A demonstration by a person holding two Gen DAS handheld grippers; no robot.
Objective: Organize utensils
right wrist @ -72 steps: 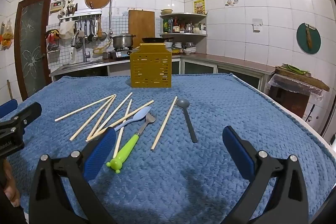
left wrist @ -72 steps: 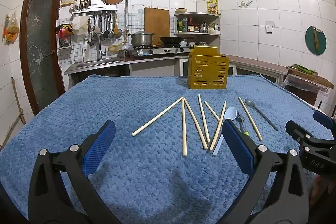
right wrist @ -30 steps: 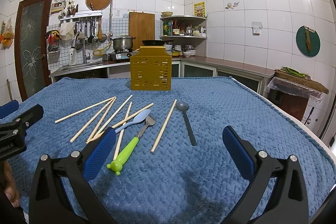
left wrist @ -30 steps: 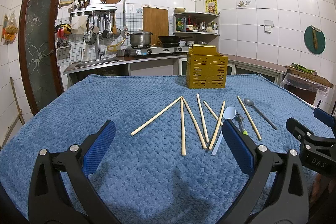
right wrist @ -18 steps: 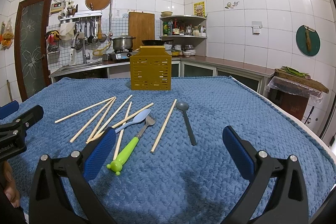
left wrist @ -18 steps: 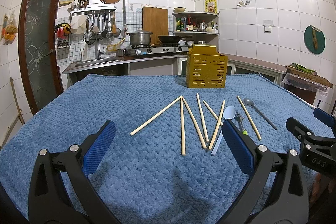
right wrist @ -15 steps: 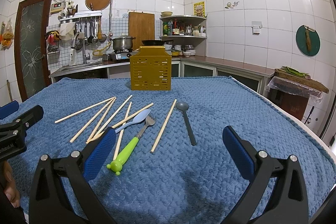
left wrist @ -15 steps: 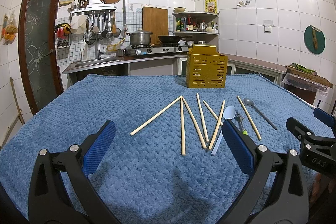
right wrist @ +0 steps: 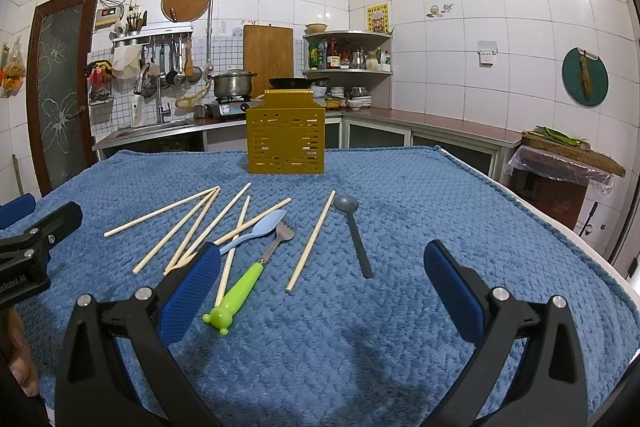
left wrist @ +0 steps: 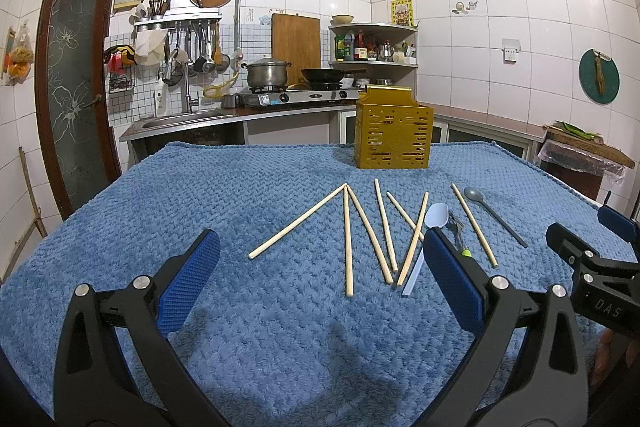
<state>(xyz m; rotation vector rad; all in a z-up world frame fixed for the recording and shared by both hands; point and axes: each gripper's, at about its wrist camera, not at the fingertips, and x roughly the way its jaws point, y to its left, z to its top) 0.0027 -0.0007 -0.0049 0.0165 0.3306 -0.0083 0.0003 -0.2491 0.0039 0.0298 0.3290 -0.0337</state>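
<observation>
1. Low in the left wrist view, the left gripper [left wrist: 320, 283] hangs spread wide with nothing between its blue pads
2. Likewise the right gripper [right wrist: 322, 285] gapes empty at the bottom of its view
3. Chopsticks [right wrist: 160, 215] lie fanned mid-frame on the blue cloth [right wrist: 440, 195]; a blue spoon [right wrist: 256, 230], green-handled fork [right wrist: 248, 279] and grey spoon [right wrist: 354, 231] lie to their right
4. Upper centre stands the yellow holder [right wrist: 285, 143]

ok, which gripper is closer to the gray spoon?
Right. The gray spoon lies just ahead of the right gripper; the left gripper sits further off, spoon beyond its right finger.
</observation>
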